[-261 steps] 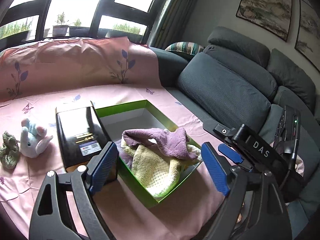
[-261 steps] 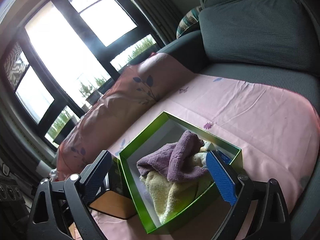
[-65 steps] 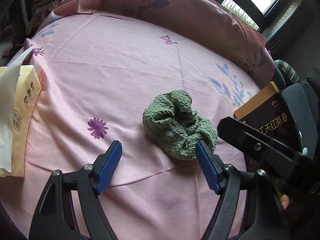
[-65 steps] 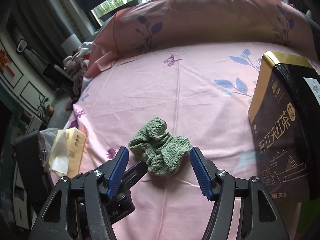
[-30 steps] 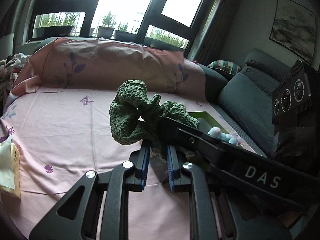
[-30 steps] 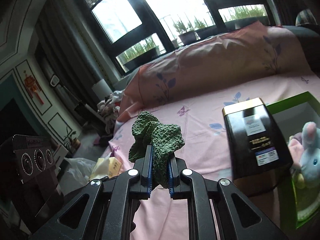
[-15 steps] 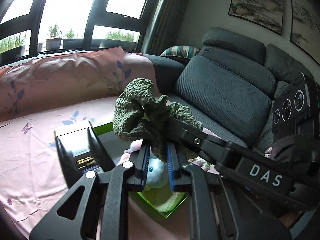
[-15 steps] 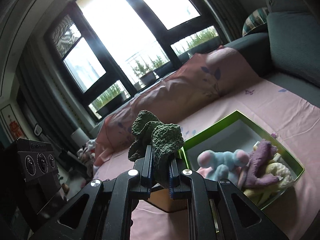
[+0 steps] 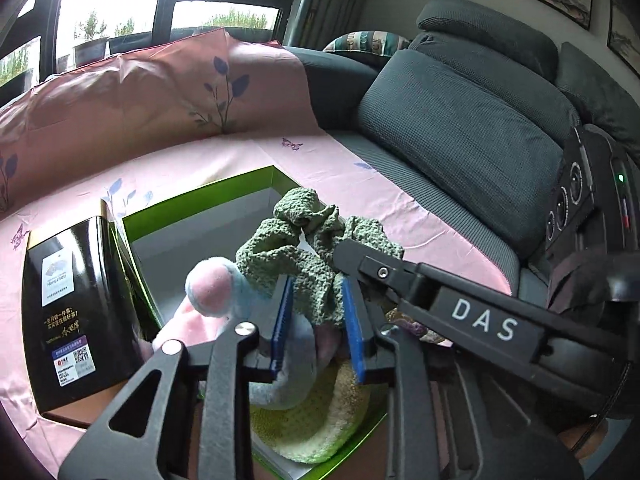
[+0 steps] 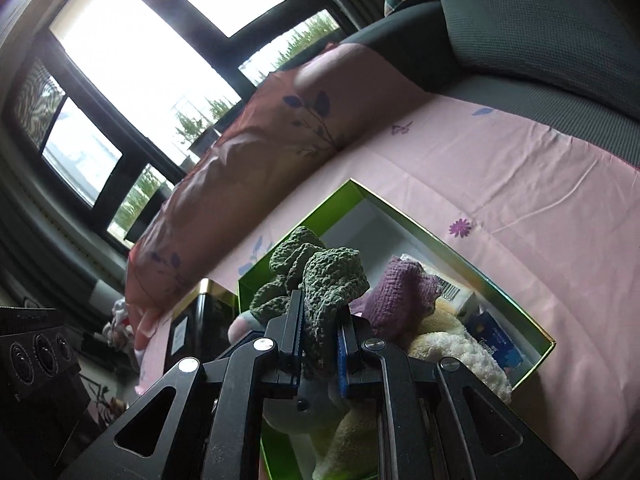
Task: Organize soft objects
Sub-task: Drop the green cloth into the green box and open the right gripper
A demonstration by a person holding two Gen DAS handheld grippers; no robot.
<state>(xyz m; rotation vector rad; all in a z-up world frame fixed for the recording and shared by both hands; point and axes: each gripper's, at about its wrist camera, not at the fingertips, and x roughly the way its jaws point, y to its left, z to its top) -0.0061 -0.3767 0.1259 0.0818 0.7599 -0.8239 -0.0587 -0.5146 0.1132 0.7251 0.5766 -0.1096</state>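
A crumpled green knitted cloth [image 9: 312, 248] [image 10: 320, 276] hangs over the open green box [image 9: 200, 196] [image 10: 440, 240]. Both grippers have it. My right gripper [image 10: 319, 320] is shut on its lower part. My left gripper [image 9: 319, 316] has its jaws opening, with the cloth still filling the gap between the blue pads [image 9: 356, 320]. The right gripper's black finger [image 9: 400, 276] crosses the left wrist view beside the cloth. In the box lie a pink and blue plush toy [image 9: 212, 280], a yellow cloth [image 9: 320, 420] [image 10: 460, 344] and a purple cloth [image 10: 400, 292].
A black and gold tin [image 9: 68, 304] [image 10: 200, 320] stands against the box's left side on the pink flowered sheet [image 9: 340, 160]. Dark grey sofa cushions [image 9: 460, 140] rise on the right. A covered backrest and windows lie behind.
Both grippers carried the green cloth across from the open sheet to above the green box and lowered it. The left jaws have spread apart from their tight pinch.
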